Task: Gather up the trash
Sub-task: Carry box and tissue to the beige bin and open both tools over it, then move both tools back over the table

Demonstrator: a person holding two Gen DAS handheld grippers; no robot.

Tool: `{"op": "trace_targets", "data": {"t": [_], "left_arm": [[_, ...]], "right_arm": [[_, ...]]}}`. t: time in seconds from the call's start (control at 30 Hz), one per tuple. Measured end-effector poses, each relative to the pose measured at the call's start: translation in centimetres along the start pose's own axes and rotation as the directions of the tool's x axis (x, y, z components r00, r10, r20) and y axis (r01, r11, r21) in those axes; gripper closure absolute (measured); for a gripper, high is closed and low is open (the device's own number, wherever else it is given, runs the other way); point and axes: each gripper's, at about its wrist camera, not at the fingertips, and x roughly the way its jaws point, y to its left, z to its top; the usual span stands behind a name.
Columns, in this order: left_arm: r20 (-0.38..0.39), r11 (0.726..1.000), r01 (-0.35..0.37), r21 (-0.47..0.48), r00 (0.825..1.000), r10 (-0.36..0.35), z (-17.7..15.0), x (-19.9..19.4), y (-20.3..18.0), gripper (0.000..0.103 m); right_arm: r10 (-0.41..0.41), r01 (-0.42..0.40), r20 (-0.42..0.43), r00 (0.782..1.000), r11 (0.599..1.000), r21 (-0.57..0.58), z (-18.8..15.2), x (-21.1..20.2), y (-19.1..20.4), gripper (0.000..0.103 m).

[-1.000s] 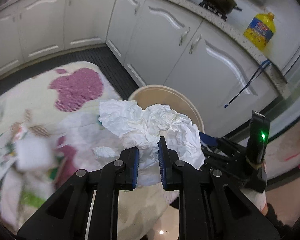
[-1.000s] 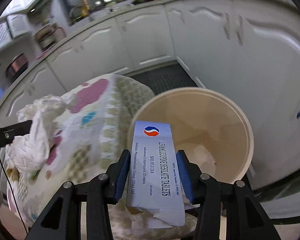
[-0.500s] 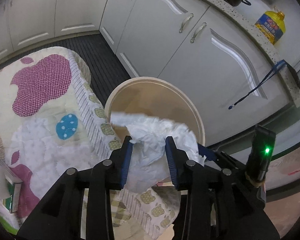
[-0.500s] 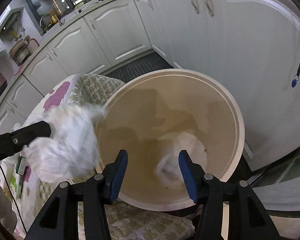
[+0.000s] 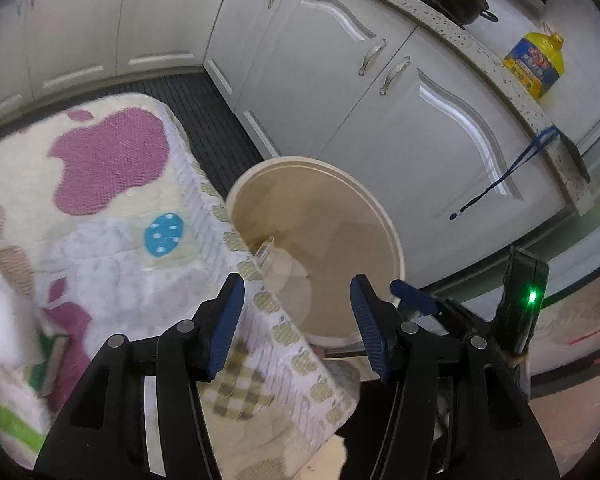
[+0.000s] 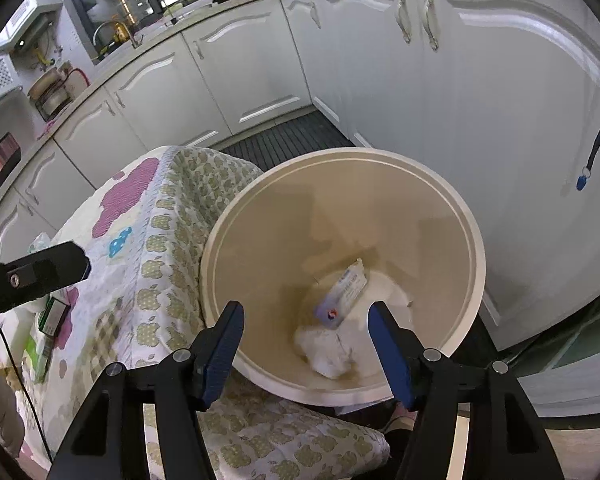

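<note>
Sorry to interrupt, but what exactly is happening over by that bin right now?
A person is collecting trash with two handheld grippers. Both the left gripper and the right gripper hang open and empty above the beige bin, which stands beside a table under a patterned cloth. A medicine box and a crumpled tissue lie at the bottom of the bin. More litter, including a green box, is on the cloth.
</note>
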Motion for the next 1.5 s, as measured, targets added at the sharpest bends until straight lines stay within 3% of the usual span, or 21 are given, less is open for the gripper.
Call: {"op": "trace_targets", "data": {"t": [0.17, 0.33, 0.53, 0.67, 0.8, 1.07, 1.2, 1.5], "left_arm": [[0.09, 0.989, -0.109, 0.098, 0.991, 0.1, -2.0, -3.0, -0.7, 0.049], [0.131, 0.982, -0.129, 0.137, 0.985, 0.112, -4.4, -5.8, -0.4, 0.049], [0.159, 0.97, -0.193, 0.146, 0.973, 0.169, -7.6, -9.4, 1.1, 0.049], [0.166, 0.973, -0.207, 0.1, 0.968, 0.189, -9.7, -12.2, 3.1, 0.05], [0.2, 0.967, -0.253, 0.037, 0.95, 0.241, -11.8, -15.7, 6.0, 0.05], [0.233, 0.92, -0.369, -0.132, 0.89, 0.391, -16.1, -21.7, 13.0, 0.05], [0.25, 0.895, -0.408, -0.183, 0.861, 0.443, -17.6, -23.1, 14.7, 0.05], [0.25, 0.879, -0.399, -0.261, 0.852, 0.46, -19.4, -23.8, 17.9, 0.049]], "right_arm": [[-0.005, 0.005, 0.017, 1.0, 1.0, -0.012, -0.4, -1.0, 0.5, 0.041], [0.019, -0.018, 0.041, 0.999, 0.999, -0.041, -0.6, -2.3, 2.2, 0.038], [0.102, -0.094, 0.078, 0.992, 0.99, -0.107, -0.9, -4.7, 5.9, 0.034], [0.173, -0.155, 0.098, 0.98, 0.973, -0.171, -1.2, -6.3, 9.0, 0.029], [0.237, -0.209, 0.087, 0.968, 0.946, -0.25, -1.9, -7.3, 12.7, 0.029], [0.309, -0.279, 0.035, 0.95, 0.895, -0.348, -3.7, -7.0, 18.1, 0.028], [0.326, -0.299, 0.007, 0.945, 0.874, -0.384, -4.5, -6.7, 20.3, 0.028], [0.347, -0.326, -0.031, 0.937, 0.842, -0.43, -5.7, -5.7, 23.5, 0.028]]}}
